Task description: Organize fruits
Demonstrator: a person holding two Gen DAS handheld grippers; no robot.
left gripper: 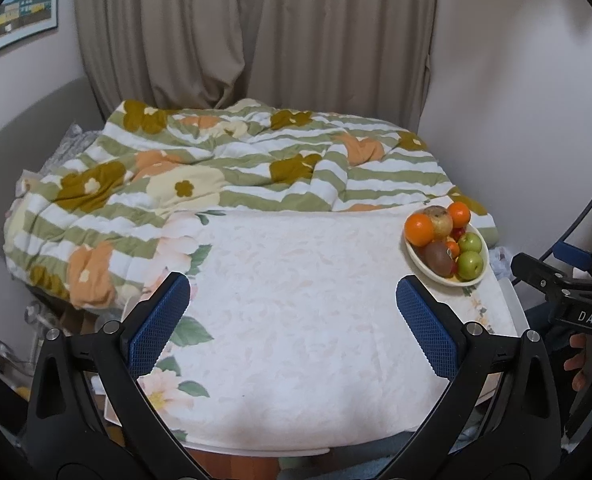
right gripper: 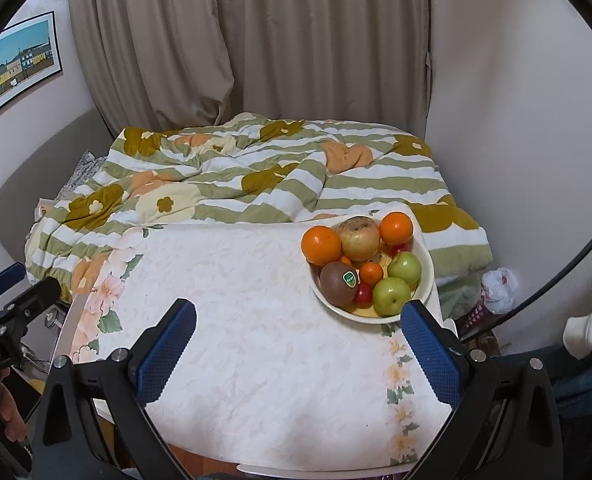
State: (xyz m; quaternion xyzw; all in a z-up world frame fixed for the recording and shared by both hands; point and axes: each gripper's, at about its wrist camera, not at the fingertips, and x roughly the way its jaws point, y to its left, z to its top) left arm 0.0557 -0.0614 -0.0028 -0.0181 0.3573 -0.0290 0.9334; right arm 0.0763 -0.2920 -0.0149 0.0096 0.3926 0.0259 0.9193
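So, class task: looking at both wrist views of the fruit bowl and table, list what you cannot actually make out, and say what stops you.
- Bowl bottom, both views: hidden under the piled fruit, so the full count is unknown.
- Kiwi sticker text, right wrist view: too small to read.
- Small red fruits, right wrist view: mostly covered by the green apples and the kiwi; type unclear.
- Table's near edge, both views: blocked by the gripper fingers.

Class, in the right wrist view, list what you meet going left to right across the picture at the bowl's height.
Left gripper → quilt → tablecloth → kiwi → green apple → bowl → plastic bag.
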